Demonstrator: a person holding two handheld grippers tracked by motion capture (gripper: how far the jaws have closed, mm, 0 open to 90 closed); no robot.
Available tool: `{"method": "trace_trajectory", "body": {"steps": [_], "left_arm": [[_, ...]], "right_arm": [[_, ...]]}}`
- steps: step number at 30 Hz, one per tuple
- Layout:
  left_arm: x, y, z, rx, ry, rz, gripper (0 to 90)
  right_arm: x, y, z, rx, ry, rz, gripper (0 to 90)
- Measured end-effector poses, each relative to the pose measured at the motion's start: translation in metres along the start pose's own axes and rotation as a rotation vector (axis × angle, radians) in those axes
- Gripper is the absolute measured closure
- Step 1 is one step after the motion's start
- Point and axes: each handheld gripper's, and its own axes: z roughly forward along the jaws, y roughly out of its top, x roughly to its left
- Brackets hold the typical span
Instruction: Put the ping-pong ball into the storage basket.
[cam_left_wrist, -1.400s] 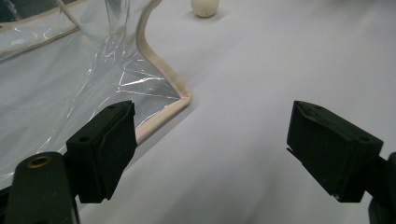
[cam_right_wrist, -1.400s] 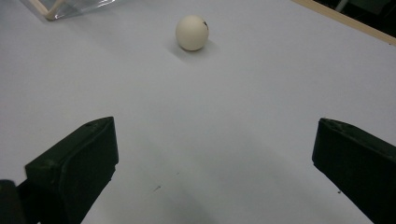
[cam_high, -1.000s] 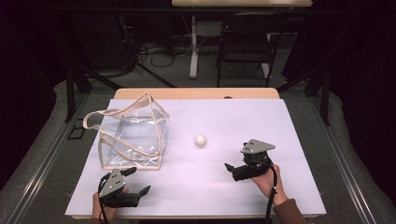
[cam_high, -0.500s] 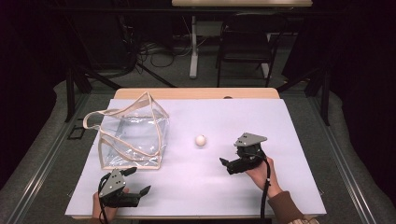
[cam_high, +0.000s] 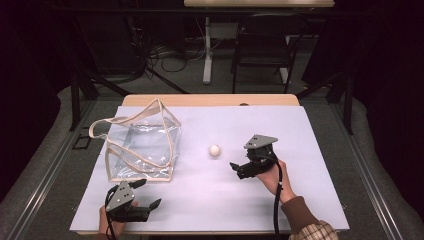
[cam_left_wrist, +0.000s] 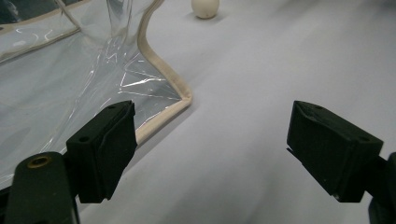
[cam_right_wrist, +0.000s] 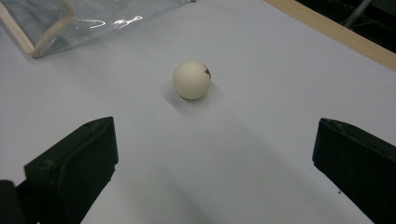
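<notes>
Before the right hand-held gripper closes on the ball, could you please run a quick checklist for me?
1. Right hand-held gripper open: ok, jaws spread wide.
2. Ball lined up between the jaws: ok, roughly centred, though ahead of the tips.
3. Ball clear of the clear bag: ok, apart on the table.
4. Ball at rest: cannot tell.
5. Left hand-held gripper out of the way: ok, open, near the bag's corner.
6. Jaws low enough: cannot tell.

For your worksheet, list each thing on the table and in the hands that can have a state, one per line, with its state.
Clear bag: lying on the white table cover, mouth open, nothing seen inside, handles loose.
Ball: resting on the cover, apart from the bag, untouched.
Left gripper: jaws open, holding nothing, by the bag's corner.
Right gripper: jaws open, holding nothing, pointed at the ball.
</notes>
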Motion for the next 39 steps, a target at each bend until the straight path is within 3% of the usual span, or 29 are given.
{"method": "trace_trajectory", "body": {"steps": [39], "left_arm": [[0.000,0.000,0.000,-0.006,0.000,0.005,16.0]], "right_arm": [[-0.008,0.028,0.035,0.044,0.008,-0.021,0.0]]}}
